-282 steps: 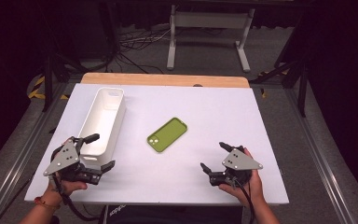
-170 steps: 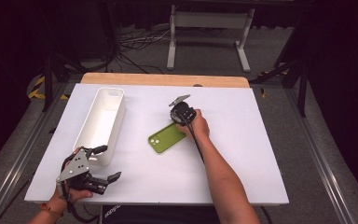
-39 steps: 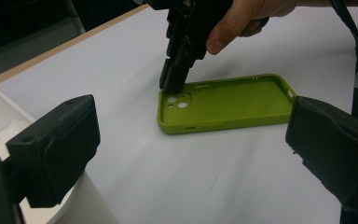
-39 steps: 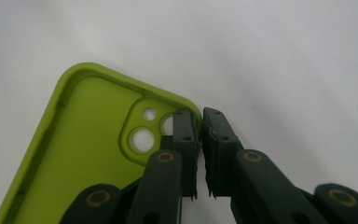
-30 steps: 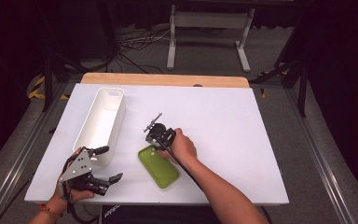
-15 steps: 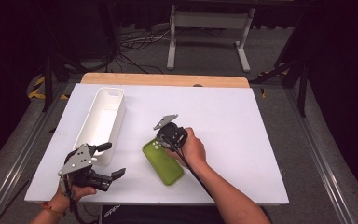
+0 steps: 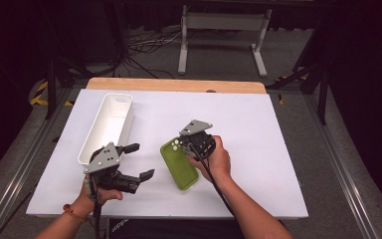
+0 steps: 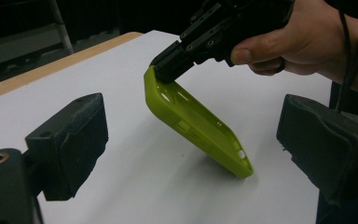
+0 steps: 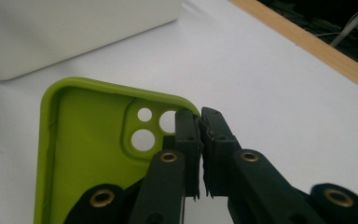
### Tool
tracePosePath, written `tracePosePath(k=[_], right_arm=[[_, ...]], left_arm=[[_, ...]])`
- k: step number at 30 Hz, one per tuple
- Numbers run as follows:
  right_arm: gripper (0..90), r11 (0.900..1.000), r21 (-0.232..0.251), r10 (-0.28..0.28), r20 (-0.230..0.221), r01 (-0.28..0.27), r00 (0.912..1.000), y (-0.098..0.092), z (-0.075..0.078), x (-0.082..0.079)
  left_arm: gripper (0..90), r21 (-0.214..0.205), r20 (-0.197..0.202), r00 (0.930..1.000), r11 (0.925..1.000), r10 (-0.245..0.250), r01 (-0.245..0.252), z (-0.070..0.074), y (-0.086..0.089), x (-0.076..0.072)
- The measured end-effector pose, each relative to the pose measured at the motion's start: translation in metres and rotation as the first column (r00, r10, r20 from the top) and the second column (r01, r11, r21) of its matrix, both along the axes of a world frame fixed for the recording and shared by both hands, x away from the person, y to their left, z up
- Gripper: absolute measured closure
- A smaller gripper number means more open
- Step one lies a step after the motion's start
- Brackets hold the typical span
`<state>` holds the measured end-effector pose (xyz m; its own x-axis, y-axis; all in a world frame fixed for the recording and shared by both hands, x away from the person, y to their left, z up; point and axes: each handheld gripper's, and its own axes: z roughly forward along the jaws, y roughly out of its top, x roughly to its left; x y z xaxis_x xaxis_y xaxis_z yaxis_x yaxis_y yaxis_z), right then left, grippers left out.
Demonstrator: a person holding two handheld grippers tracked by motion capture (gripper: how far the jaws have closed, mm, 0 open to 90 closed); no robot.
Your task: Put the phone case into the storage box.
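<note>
- The room is dark all round, a grey floor beyond the table, a tangle of cables on it and a pale metal stand farther back.
- The table is a big white sheet-like top, with a strip of bare wood along its far edge.
- A long white tray sits on the table's left half, running away from the person, its near end close to the left hand.
- The green phone case is near the middle of the table, just right of the tray's near end. One end is lifted and the other rests on the table, so it stands tilted; its hollow inside, with the round camera holes, faces up.
- The right gripper has its fingers pressed together on the case's raised corner beside the camera holes, pinching the rim; the right gripper view shows that rim caught between them.
- The left gripper hangs over the table's near left part, close to the tray's near end, its fingers standing wide apart though they have just been closing a little, nothing between them, the case well ahead.
- I can read no writing, brand or label anywhere.
</note>
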<state>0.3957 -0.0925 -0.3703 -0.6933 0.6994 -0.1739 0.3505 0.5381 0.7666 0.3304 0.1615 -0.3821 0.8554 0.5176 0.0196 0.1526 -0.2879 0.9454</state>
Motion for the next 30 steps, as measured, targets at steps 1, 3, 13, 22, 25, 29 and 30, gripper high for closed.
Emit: tracePosePath(k=[1,3,13,22,25,29,30], right_arm=[[86.8,1.0,0.005,-0.008,0.011,0.008,0.9999,-0.001,0.001,-0.001],[86.8,0.9995,0.025,-0.022,0.034,0.021,0.9992,-0.004,0.003,-0.003],[86.8,0.9958,0.058,-0.079,0.164,0.07,0.9833,-0.009,0.009,-0.018],[86.8,0.9915,0.101,-0.103,0.234,0.082,0.9666,-0.011,0.012,-0.028],[86.8,0.9922,0.098,-0.099,0.242,0.078,0.9652,-0.009,0.012,-0.03],[86.8,0.9905,0.113,-0.106,0.257,0.079,0.9605,-0.009,0.013,-0.033],[86.8,0.9903,0.117,-0.104,0.261,0.076,0.9596,-0.009,0.013,-0.034]], left_arm=[[10.0,0.0,-0.01,0.9999,1.0,-0.007,0.007,0.0,-0.005,0.0],[11.3,0.025,-0.004,0.9999,0.9996,0.015,-0.014,0.0,-0.017,0.003],[22.5,0.018,-0.049,0.9975,0.9986,0.051,-0.05,0.001,-0.039,0.016],[42.8,-0.007,-0.07,0.9952,0.9977,0.067,-0.068,-0.001,-0.039,0.027],[49.1,-0.012,-0.074,0.9954,0.998,0.061,-0.062,0.0,-0.039,0.029],[56.2,-0.023,-0.084,0.9944,0.9975,0.064,-0.066,0.0,-0.041,0.031],[57.1,-0.028,-0.078,0.9948,0.9973,0.066,-0.068,0.0,-0.042,0.031]])
